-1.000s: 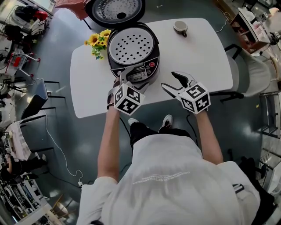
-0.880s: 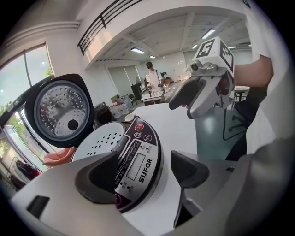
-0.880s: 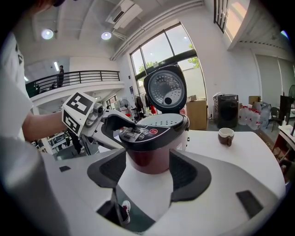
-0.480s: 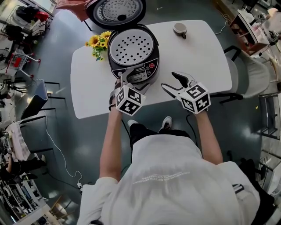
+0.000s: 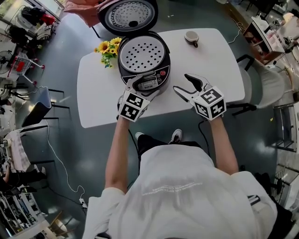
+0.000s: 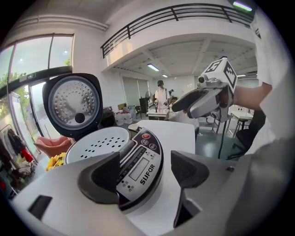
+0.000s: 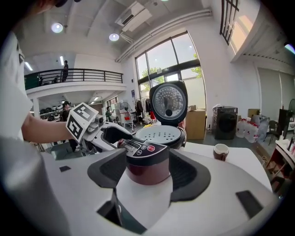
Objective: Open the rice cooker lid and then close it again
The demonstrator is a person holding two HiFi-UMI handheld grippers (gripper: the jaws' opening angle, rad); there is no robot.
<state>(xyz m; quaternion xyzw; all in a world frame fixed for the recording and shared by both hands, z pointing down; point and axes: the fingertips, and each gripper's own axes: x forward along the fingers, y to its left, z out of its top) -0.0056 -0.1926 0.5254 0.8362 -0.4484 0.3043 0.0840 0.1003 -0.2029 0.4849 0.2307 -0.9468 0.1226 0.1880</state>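
Rice cooker lid (image 5: 128, 14) is shown raised; left gripper (image 5: 141, 83) and right gripper (image 5: 181, 83) are held open, empty. Slamming could be caused by shoving.

Maroon rice cooker (image 7: 148, 171), white table (image 5: 210, 65)

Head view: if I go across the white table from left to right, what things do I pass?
sunflowers → open rice cooker → cup
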